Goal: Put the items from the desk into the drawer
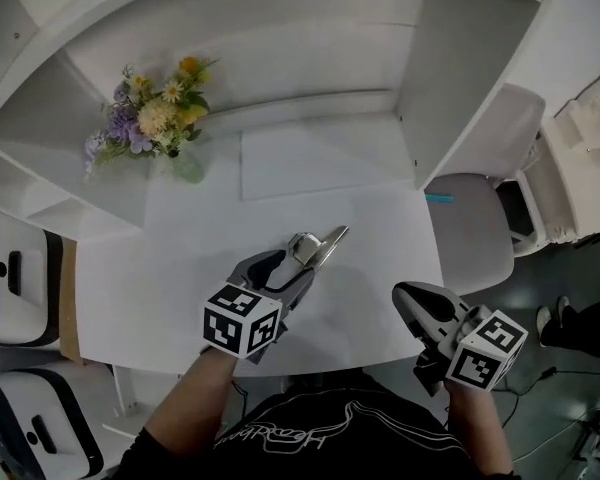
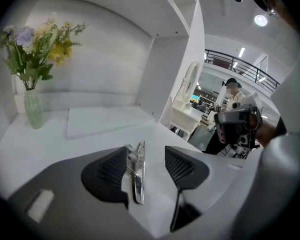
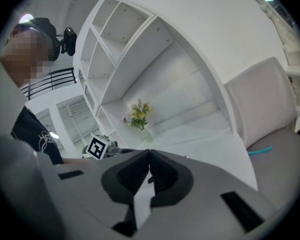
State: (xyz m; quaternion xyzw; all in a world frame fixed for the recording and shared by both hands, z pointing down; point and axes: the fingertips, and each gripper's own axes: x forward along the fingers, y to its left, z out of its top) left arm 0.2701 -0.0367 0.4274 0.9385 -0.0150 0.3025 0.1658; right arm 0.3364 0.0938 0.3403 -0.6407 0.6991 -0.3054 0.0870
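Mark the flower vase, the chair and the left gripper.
flower vase (image 1: 188, 166): head view, glass body.
chair (image 1: 472, 233): head view, seat cushion.
left gripper (image 2: 146, 154): left gripper view, gap midway between its open jaws.

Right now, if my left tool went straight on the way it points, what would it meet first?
Probably the white desk top, since the left tool tilts down at it. A shiny metal piece sits against one pad, jaws apart. Depth is unclear; the shelf upright lies farther on.
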